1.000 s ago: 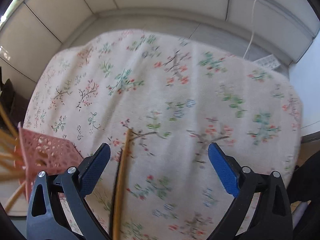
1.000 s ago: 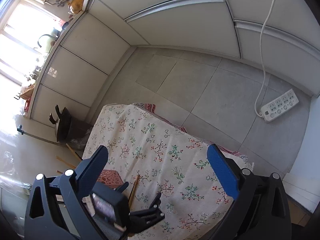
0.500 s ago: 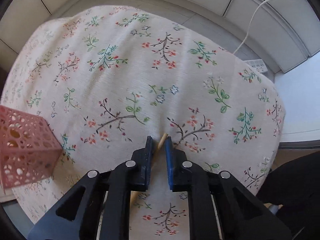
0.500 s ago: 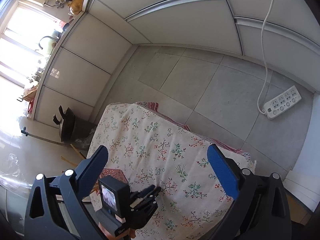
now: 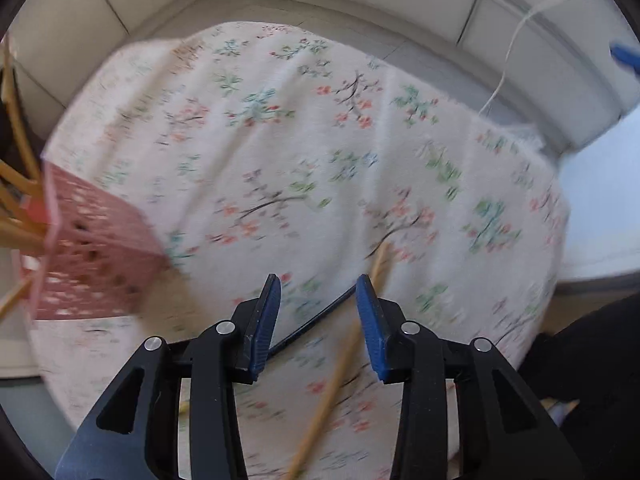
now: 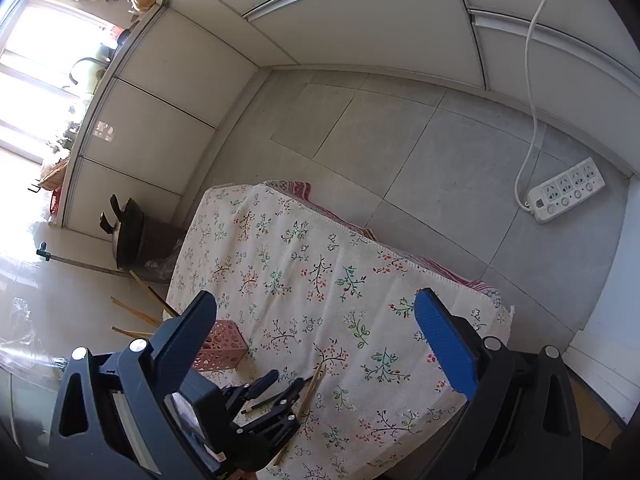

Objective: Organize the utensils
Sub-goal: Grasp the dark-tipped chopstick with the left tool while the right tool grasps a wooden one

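A wooden chopstick (image 5: 344, 356) lies on the floral tablecloth (image 5: 320, 140), and a dark thin stick (image 5: 316, 322) lies beside it. My left gripper (image 5: 318, 312) is open just above them, holding nothing; it also shows in the right wrist view (image 6: 286, 386). A pink perforated holder (image 5: 92, 260) lies on its side at the left with several chopsticks (image 5: 16, 208) sticking out of it; it also shows in the right wrist view (image 6: 222, 344). My right gripper (image 6: 316, 328) is open, empty and high above the table.
The small table has drop-off edges on all sides. Loose chopsticks (image 6: 136, 312) and a black pan (image 6: 128, 232) lie on the floor to the left. A white power strip (image 6: 566, 190) with its cord lies on the grey tiles at the right.
My left gripper was shut on the chopstick half a second ago. It has opened and the chopstick now lies on the cloth. The view has shifted toward the pink holder.
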Demonstrator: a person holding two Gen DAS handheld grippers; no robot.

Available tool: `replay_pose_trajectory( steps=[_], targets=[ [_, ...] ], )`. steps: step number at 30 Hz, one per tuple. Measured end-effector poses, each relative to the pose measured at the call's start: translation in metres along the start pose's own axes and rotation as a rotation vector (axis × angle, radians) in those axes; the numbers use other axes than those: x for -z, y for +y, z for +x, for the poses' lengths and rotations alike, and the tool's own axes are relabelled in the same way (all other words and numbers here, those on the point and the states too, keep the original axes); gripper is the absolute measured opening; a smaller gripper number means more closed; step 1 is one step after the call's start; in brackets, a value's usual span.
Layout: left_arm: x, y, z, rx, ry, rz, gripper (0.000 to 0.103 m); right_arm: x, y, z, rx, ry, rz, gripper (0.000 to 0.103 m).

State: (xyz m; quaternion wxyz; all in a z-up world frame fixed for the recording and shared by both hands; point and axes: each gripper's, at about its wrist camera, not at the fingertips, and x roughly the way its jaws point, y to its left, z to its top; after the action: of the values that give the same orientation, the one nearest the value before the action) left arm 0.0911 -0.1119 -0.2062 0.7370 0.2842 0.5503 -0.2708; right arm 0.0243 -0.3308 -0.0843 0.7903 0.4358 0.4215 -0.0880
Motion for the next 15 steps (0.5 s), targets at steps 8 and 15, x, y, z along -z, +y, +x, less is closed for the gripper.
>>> replay_pose_trajectory(
  steps=[8,15],
  targets=[
    [0.010,-0.004,0.009,-0.065,0.049,0.141,0.038,0.002,0.003,0.007,-0.005,0.028,-0.001,0.096],
    [-0.005,0.001,0.027,0.005,0.088,0.110,0.029,0.003,0.004,0.011,0.003,0.045,-0.008,0.096]
  ],
)
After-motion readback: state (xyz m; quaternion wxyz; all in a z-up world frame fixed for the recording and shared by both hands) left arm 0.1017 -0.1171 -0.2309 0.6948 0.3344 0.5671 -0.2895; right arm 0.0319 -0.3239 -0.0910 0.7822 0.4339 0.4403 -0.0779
